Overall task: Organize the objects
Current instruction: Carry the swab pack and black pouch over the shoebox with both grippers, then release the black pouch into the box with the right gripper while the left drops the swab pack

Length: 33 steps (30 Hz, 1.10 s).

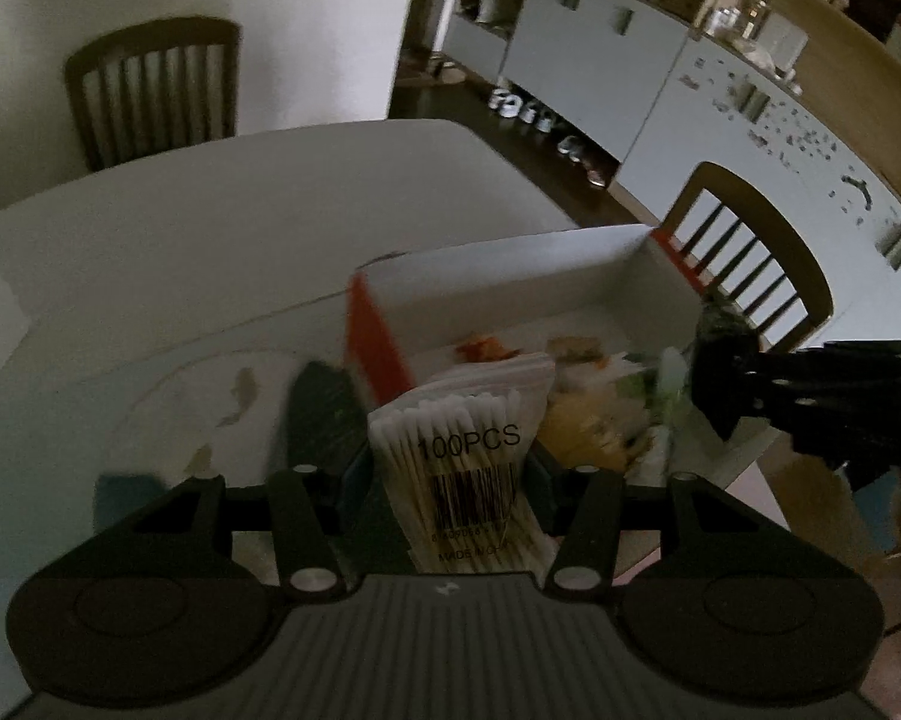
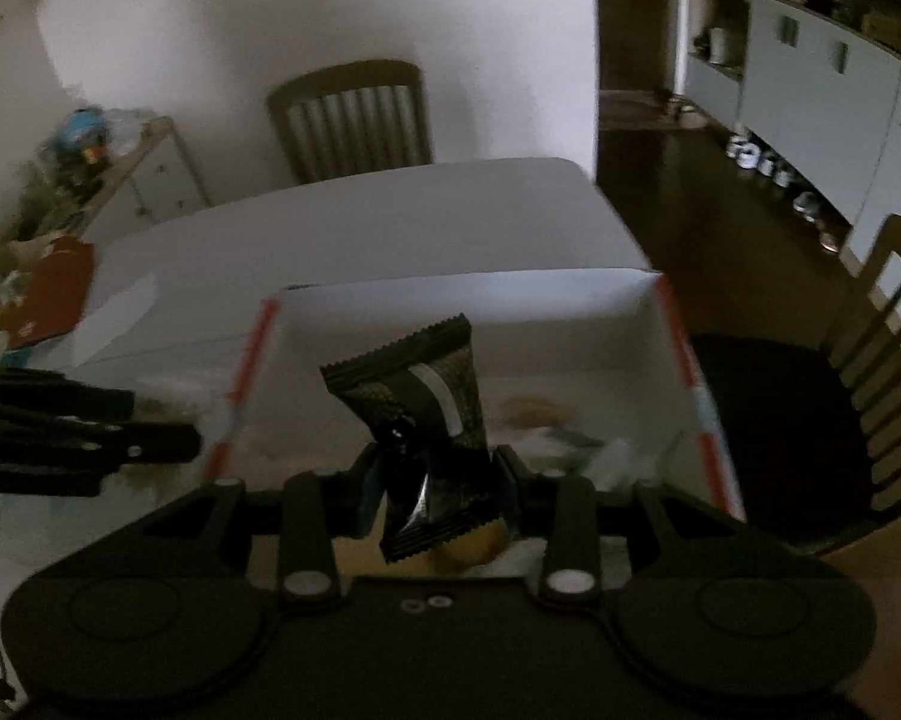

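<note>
My left gripper [image 1: 450, 468] is shut on a clear pack of cotton swabs [image 1: 462, 456] marked 100PCS, held just over the near left corner of a white cardboard box [image 1: 510, 276] with orange edges. My right gripper [image 2: 438, 474] is shut on a black snack packet [image 2: 426, 402], held upright above the same box [image 2: 468, 300]. Several packets and wrappers [image 1: 594, 408] lie in the box. The right gripper with its packet shows at the right of the left wrist view [image 1: 750, 384]. The left gripper shows at the left of the right wrist view [image 2: 78, 438].
The box sits on a white table [image 1: 210, 228]. A wooden chair [image 1: 156, 90] stands at the far side, another chair [image 1: 744, 246] at the right. Grey cabinets [image 1: 720, 96] line the right wall. A cluttered shelf [image 2: 72, 180] stands far left.
</note>
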Each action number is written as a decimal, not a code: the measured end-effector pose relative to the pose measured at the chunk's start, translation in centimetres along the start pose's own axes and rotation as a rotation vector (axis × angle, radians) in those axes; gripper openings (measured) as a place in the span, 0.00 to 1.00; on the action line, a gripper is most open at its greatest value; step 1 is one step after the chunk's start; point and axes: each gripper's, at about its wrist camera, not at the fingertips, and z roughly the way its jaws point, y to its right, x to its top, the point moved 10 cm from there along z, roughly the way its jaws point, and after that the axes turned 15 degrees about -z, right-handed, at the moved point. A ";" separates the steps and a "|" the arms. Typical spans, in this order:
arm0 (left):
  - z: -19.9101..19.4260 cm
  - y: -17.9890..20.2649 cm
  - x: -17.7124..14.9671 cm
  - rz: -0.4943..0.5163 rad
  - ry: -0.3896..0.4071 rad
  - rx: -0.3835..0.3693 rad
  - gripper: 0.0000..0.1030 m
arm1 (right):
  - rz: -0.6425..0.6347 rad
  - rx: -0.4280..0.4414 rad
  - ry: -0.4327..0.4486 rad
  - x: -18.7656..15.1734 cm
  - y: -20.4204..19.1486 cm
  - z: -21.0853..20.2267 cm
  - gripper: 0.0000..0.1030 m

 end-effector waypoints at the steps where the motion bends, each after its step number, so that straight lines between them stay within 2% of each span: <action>1: 0.5 0.9 0.3 0.015 -0.001 -0.002 0.51 | 0.004 -0.002 -0.003 -0.1 0.5 0.3 0.36; 8: 4.7 4.6 1.3 0.086 -0.016 0.036 0.51 | -0.029 -0.029 -0.041 -0.4 2.9 3.1 0.36; 18: 11.0 5.7 1.1 0.159 -0.082 0.146 0.51 | -0.086 -0.031 -0.145 -0.5 3.8 9.2 0.36; 27: 13.8 6.1 0.9 0.139 -0.087 0.121 0.51 | -0.120 -0.041 -0.212 -1.5 3.1 12.6 0.36; 33: 14.8 5.3 0.4 0.083 -0.133 0.126 0.51 | -0.102 -0.046 -0.218 -1.8 3.3 12.7 0.37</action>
